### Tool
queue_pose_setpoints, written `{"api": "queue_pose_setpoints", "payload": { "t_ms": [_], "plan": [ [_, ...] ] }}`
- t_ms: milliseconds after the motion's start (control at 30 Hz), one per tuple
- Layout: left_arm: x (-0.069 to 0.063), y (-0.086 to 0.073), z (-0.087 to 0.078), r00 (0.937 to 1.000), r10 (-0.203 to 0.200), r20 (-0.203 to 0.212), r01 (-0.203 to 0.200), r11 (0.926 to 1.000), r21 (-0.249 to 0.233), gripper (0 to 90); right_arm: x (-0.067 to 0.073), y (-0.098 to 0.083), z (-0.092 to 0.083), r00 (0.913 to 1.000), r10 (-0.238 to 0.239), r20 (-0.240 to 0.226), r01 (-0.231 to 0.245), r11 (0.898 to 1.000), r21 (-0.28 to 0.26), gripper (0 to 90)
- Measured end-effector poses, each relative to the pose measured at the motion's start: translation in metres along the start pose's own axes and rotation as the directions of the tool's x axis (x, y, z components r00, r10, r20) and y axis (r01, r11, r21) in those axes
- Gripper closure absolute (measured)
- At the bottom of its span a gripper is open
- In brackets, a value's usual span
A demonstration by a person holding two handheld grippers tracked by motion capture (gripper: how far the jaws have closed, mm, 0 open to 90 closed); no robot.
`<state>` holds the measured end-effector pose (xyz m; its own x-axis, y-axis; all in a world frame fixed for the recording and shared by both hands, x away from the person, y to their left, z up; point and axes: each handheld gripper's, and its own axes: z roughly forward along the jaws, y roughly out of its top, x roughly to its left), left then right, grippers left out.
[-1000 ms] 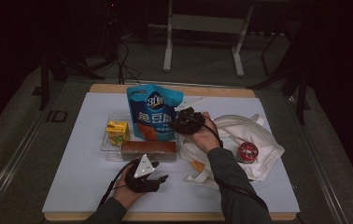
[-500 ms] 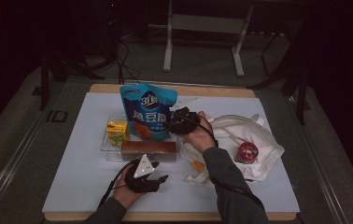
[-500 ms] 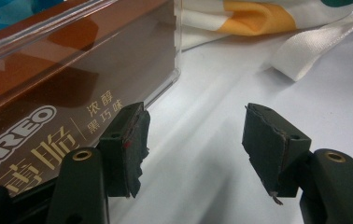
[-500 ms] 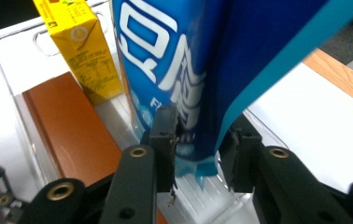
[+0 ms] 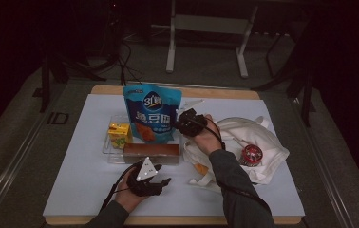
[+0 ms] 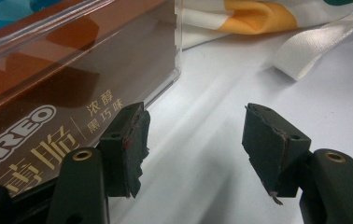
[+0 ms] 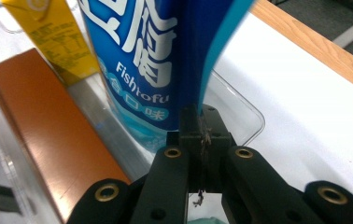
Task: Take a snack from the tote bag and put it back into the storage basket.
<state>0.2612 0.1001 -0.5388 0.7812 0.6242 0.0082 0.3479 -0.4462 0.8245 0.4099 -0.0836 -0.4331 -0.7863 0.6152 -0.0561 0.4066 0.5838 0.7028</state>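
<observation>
Right gripper view | right gripper (image 7: 201, 135) pinching blue bag (image 7: 156, 70) edge | left gripper (image 6: 193, 140) spread

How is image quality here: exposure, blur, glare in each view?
High view: dim, surroundings nearly black, white table lit. Left gripper view: bright, clear tray shows glare streaks. Right gripper view: blue snack bag blurs at its upper right edge; the right gripper is sharp.

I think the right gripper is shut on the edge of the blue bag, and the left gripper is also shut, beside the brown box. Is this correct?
Not fully. The left gripper is open: the left gripper view shows its jaws apart with bare table between them. The rest holds: it sits beside the brown box, and the right gripper is shut on the edge of the blue bag.
</observation>
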Motion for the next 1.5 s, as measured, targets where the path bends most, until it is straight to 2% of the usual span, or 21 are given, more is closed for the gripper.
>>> {"api": "queue_pose_setpoints", "payload": {
  "t_ms": [133, 300, 500, 633, 767, 833, 1000, 1233, 1500],
  "plan": [
    [0.000, 0.000, 0.000, 1.0000, -0.001, -0.001, 0.001, 1.0000, 0.000, 40.1, 0.004, 0.005, 0.007, 0.9993, 0.017, 0.032, -0.017, 1.000, 0.005, 90.0],
    [0.000, 0.000, 0.001, 1.0000, 0.000, -0.001, 0.000, 1.0000, 0.006, 40.1, 0.009, 0.011, 0.012, 0.9990, 0.027, 0.036, -0.027, 1.000, 0.006, 89.9],
    [0.000, 0.000, 0.001, 1.0000, 0.001, -0.002, -0.001, 1.0000, 0.005, 40.1, 0.020, 0.022, 0.021, 0.9990, 0.017, 0.041, -0.017, 1.000, 0.014, 89.9],
    [0.000, 0.000, 0.001, 1.0000, 0.003, 0.000, -0.003, 1.0000, 0.004, 40.1, 0.024, 0.026, 0.026, 0.9980, 0.041, 0.048, -0.041, 0.999, 0.010, 89.9],
    [0.000, 0.000, 0.001, 1.0000, 0.001, 0.001, -0.001, 1.0000, 0.004, 40.1, 0.028, 0.029, 0.029, 0.9980, 0.046, 0.044, -0.046, 0.999, 0.001, 89.9],
    [0.000, 0.000, 0.001, 1.0000, 0.001, 0.001, -0.001, 1.0000, 0.004, 40.1, 0.027, 0.027, 0.028, 0.9977, 0.060, 0.032, -0.060, 0.998, -0.010, 89.7],
    [0.000, 0.000, 0.001, 1.0000, 0.000, 0.001, 0.000, 1.0000, 0.004, 40.1, 0.025, 0.024, 0.026, 0.9985, 0.043, 0.034, -0.043, 0.999, -0.012, 86.0],
    [0.000, 0.000, 0.000, 1.0000, 0.002, -0.002, -0.002, 1.0000, 0.002, 40.0, 0.021, 0.020, 0.008, 0.9997, 0.023, -0.004, -0.023, 0.998, -0.057, 80.0],
    [0.000, 0.000, 0.000, 1.0000, -0.002, -0.001, 0.002, 1.0000, 0.004, 40.0, 0.023, 0.019, -0.004, 0.9998, 0.002, -0.017, -0.004, 0.997, -0.080, 75.6]
  ]
}}
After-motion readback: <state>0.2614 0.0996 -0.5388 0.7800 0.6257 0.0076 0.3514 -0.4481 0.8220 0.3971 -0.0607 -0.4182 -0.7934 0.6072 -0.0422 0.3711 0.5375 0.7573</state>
